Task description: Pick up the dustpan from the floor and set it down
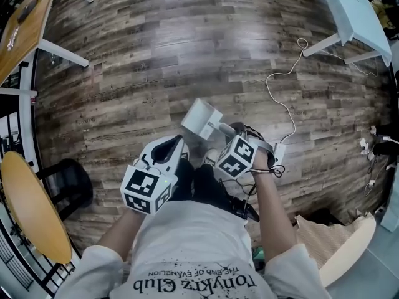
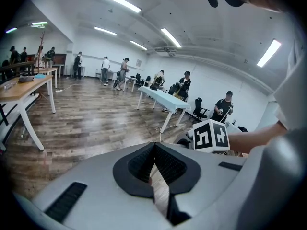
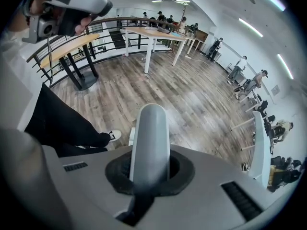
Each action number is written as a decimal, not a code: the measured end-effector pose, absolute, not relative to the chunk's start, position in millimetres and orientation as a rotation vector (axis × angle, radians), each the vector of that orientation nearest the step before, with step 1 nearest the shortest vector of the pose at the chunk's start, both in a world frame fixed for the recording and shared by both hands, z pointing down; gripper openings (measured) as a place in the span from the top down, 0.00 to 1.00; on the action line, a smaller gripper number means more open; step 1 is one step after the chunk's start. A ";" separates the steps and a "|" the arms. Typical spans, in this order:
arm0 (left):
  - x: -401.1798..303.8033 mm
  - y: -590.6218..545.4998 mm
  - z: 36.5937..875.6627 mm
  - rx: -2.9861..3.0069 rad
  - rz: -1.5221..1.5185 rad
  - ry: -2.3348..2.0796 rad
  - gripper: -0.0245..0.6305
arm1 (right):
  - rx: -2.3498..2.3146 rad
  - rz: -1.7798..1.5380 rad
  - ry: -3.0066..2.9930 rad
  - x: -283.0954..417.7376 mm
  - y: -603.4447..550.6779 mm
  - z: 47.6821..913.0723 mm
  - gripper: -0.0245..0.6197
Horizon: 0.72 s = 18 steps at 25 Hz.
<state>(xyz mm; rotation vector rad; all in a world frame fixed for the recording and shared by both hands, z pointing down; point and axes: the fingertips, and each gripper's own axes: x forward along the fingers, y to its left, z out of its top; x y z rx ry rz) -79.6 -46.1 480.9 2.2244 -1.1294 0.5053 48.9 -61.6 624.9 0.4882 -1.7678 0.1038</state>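
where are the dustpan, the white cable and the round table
dustpan [image 1: 201,118], head view, on its pan
white cable [image 1: 269,86], head view, on its bend on the floor
round table [image 1: 28,207], head view, on its bare top

Wood-plank floor [image 1: 187,48], lt-blue table [image 1: 352,8], wooden desk [image 1: 22,23], white walls [image 2: 91,49] w/ ceiling strip lights [image 2: 120,1]

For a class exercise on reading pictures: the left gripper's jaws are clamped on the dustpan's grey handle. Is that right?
No. It is the right gripper whose jaws are clamped on the dustpan's grey handle, as the right gripper view shows.
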 end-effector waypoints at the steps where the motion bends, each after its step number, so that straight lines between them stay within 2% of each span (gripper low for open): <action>1: -80.4 -44.9 482.8 2.219 0.508 -1.130 0.93 | 0.491 0.106 -1.767 48.7 -61.5 627.6 0.92; 18: -86.5 -45.7 500.4 2.156 0.535 -1.130 0.93 | 0.534 0.144 -1.750 47.0 -75.3 666.2 0.92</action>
